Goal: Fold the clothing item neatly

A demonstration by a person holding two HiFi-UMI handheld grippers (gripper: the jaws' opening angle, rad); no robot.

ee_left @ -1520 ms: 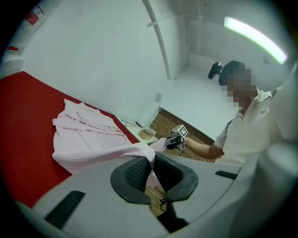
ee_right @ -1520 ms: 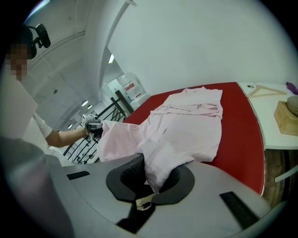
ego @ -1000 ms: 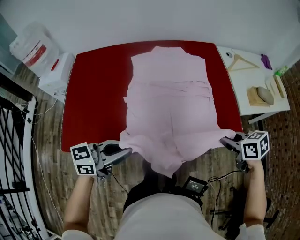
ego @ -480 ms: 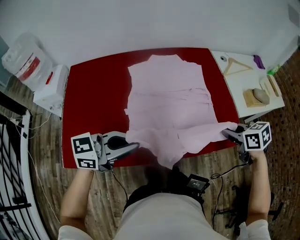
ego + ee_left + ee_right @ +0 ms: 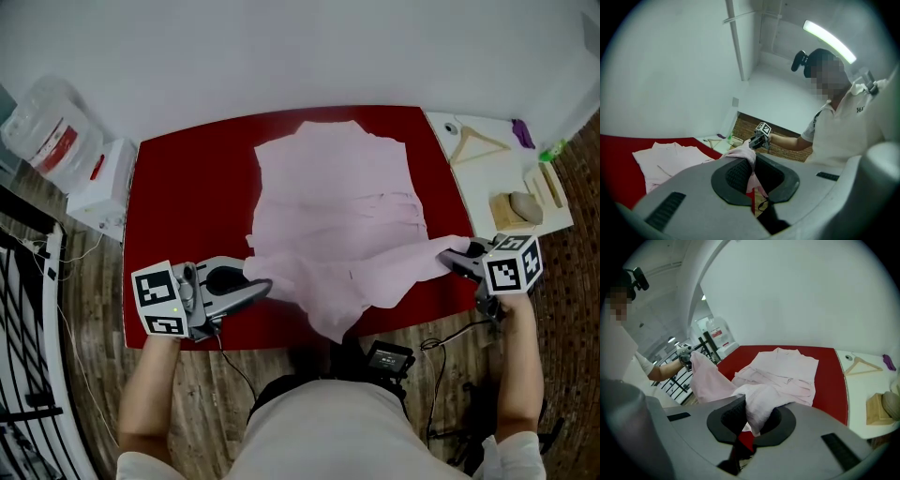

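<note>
**Head view:** The pink garment lies flat across the middle of the red table, with its collar end toward 12 o'clock. Its near hem is raised off the table and strung between the two grippers, and its middle sags at 6 o'clock past the table's near edge. The left gripper holds the hem at the garment's 7 o'clock corner. The right gripper holds it at the 4 o'clock corner.

**Left gripper view:** The left gripper's jaws are pressed together on a fold of the pink fabric. From there the cloth runs up toward 12 o'clock, where the right gripper pinches its far end. The flat part of the garment lies on the table at 9 o'clock.

**Right gripper view:** The right gripper's jaws pinch a bunch of the same cloth. The spread part of the garment lies at 12 to 1 o'clock. The lifted hem stretches off toward 10 o'clock to the left gripper.
</note>
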